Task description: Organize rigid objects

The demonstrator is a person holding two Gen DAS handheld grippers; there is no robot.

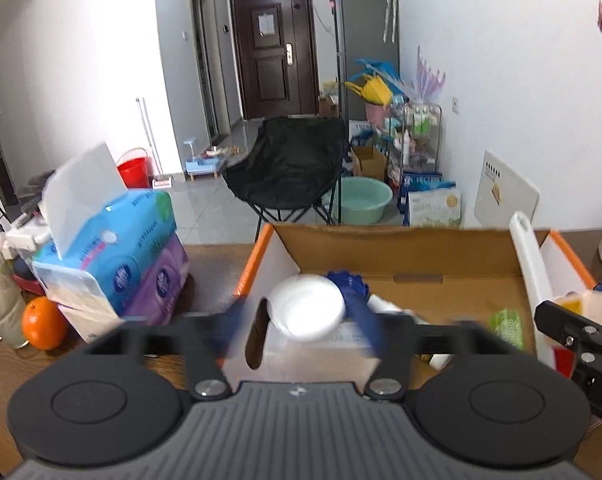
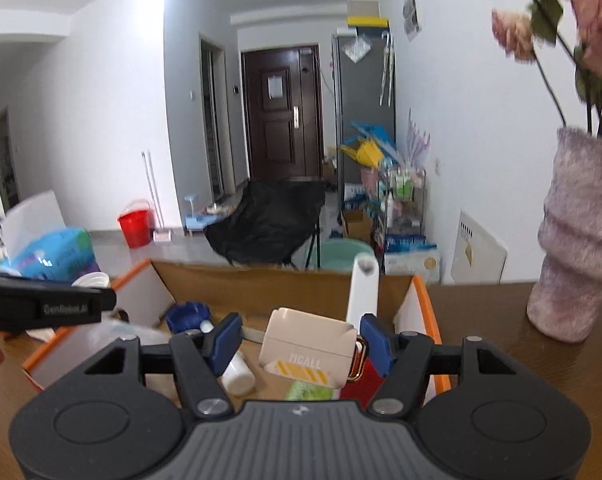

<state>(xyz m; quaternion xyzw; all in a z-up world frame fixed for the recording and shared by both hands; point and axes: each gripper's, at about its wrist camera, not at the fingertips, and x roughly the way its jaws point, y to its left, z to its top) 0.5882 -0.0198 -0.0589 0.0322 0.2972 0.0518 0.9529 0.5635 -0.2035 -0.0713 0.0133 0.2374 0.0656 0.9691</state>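
An open cardboard box (image 1: 381,252) with orange edges stands on the wooden table; it also shows in the right wrist view (image 2: 261,280). My left gripper (image 1: 303,320) is shut on a clear container with a round white lid (image 1: 307,306), at the box's near left edge; the fingers are blurred. My right gripper (image 2: 301,340) is open over the box, with a cream MCALL box (image 2: 309,350) lying between its fingers; contact is unclear. In the box lie a blue ruffled piece (image 2: 189,316), a white bottle (image 2: 237,374), a tall white flat piece (image 2: 363,292), a green item (image 1: 507,326).
Stacked tissue packs (image 1: 117,256) and an orange (image 1: 43,322) sit left of the box. A fuzzy pink vase with flowers (image 2: 577,240) stands on the table at right. Beyond the table are a black folding chair (image 1: 289,164) and a green basin (image 1: 361,198).
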